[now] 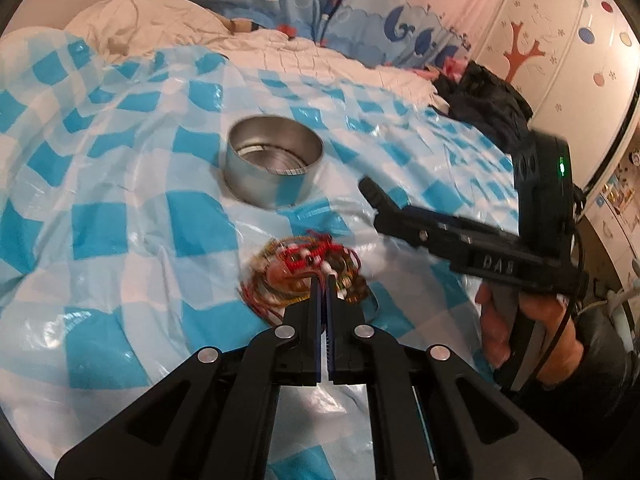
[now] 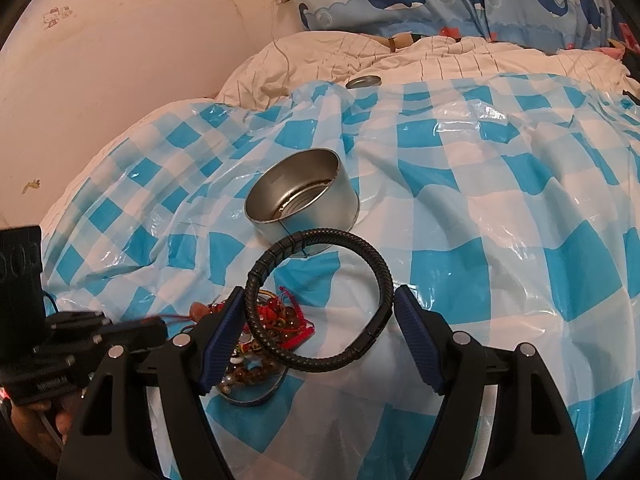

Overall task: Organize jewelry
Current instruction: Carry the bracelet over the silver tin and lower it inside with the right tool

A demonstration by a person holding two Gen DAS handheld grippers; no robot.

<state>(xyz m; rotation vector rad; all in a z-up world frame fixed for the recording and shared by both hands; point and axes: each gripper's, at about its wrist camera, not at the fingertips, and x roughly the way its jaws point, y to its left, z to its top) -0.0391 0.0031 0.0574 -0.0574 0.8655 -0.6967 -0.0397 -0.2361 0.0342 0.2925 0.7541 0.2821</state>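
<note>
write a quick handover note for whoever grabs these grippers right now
Left gripper: jaws shut at the pile of beaded and red-string bracelets on the checked plastic sheet; whether a strand is pinched is unclear.
Right gripper: jaws wide, gripping the black braided bracelet across its ring.
Metal tin: open and empty, beyond the pile.
Done: nothing in the tin.
Left: black bracelet, then the pile, into the tin.
</note>
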